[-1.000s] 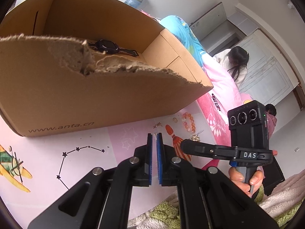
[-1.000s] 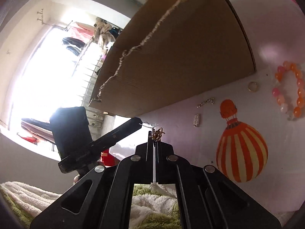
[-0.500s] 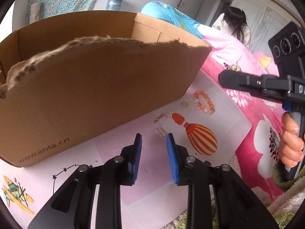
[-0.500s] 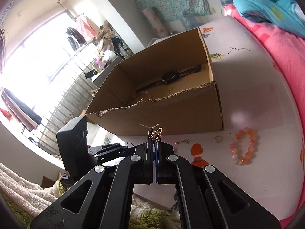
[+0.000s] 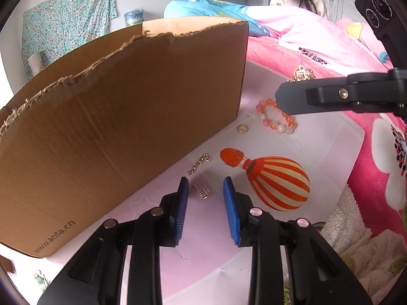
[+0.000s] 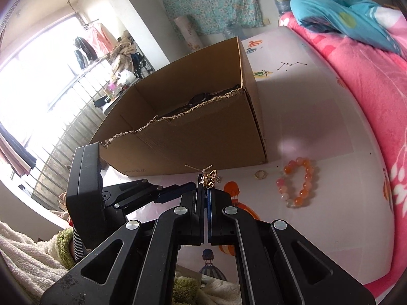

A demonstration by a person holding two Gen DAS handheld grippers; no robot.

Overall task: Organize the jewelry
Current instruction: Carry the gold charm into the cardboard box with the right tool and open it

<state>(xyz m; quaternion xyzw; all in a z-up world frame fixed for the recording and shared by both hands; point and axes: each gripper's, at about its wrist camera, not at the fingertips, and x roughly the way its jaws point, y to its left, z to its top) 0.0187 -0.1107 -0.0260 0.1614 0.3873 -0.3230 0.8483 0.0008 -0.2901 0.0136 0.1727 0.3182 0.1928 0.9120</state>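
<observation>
The left gripper [image 5: 205,186] gapes over a small ribbed metal clasp [image 5: 201,189] on the glossy pink mat [image 5: 318,139], near a torn cardboard box [image 5: 122,127]. The right gripper [image 6: 205,185] pinches a gold filigree earring [image 6: 209,177]; round orange beads [image 6: 297,185] lie far right.

Gold earring [image 6: 209,178] pinched upright; beaded bracelet [image 6: 297,183] flat beside torn box [image 6: 203,137].

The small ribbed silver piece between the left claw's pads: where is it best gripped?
Probably across its long sides, from above. The ribbed silver piece lies flat on the mat, slanted, and the open left claw already straddles it; turn slightly to square up.
</observation>
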